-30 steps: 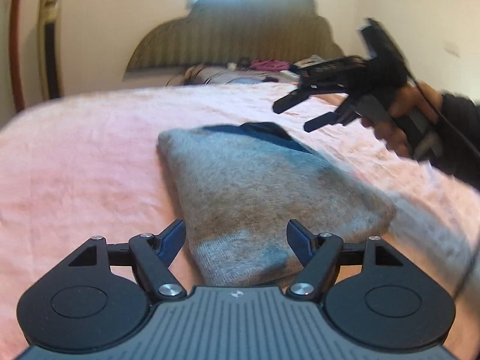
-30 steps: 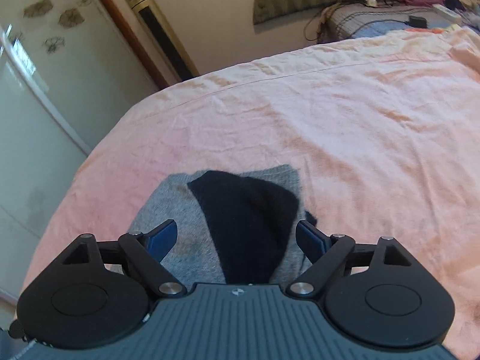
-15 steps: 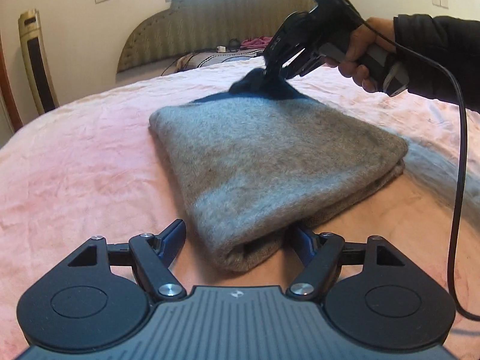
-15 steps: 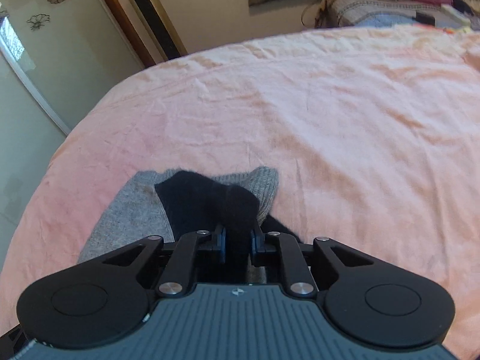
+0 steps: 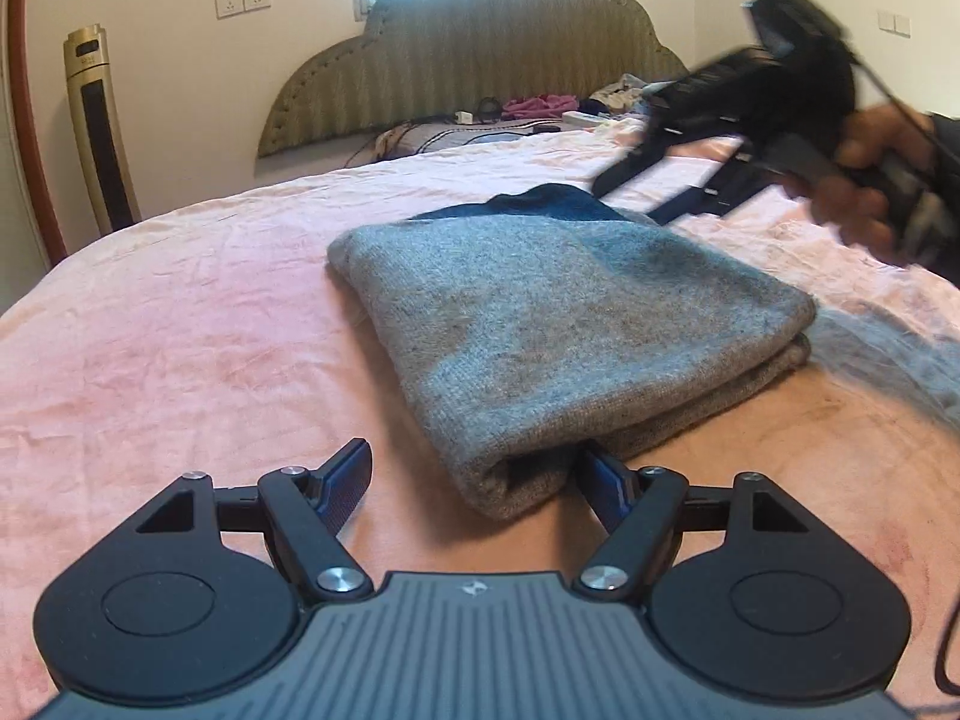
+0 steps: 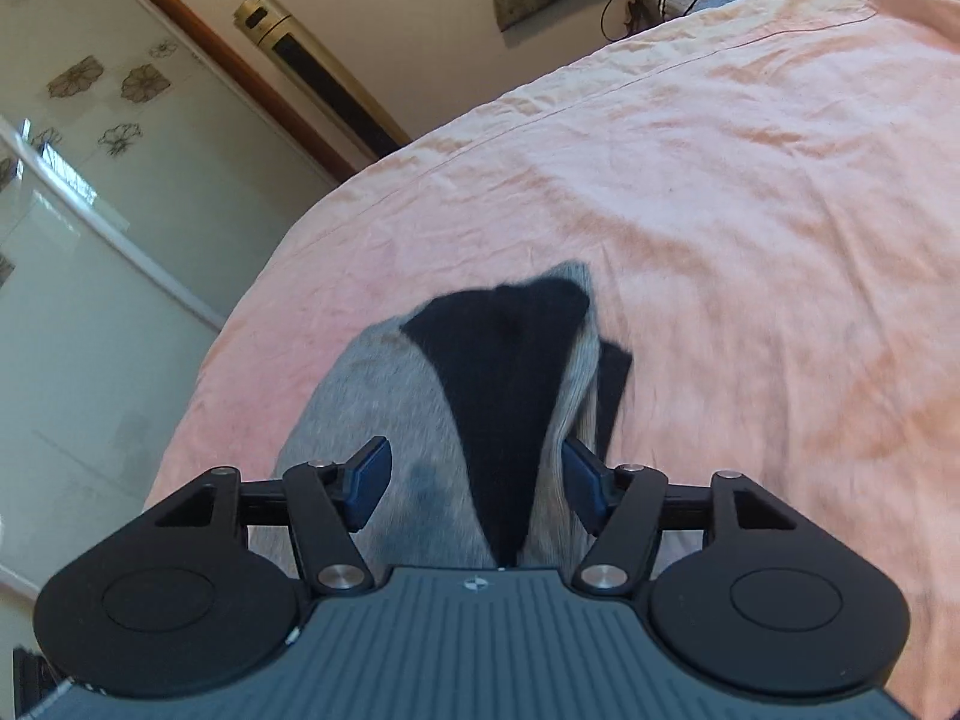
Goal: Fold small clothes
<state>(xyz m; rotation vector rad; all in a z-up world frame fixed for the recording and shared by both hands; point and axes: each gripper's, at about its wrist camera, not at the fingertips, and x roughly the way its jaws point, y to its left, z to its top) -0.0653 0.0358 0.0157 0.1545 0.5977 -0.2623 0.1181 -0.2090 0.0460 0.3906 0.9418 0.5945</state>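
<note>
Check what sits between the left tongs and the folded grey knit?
Nothing but bare pink bedsheet. In the left wrist view the left tongs stand open, with the near corner of the folded grey knit between the pads, seemingly unpinched.

The right tongs (image 5: 654,195) and the hand (image 5: 870,180) gripping them are smeared with motion blur above the far end of the grey garment (image 5: 558,324); whether their tips touch the dark cloth (image 5: 540,204) cannot be told. The garment's right part (image 5: 888,354) blurs toward the frame edge. The items by the headboard (image 5: 480,60) are too small to identify.
</note>
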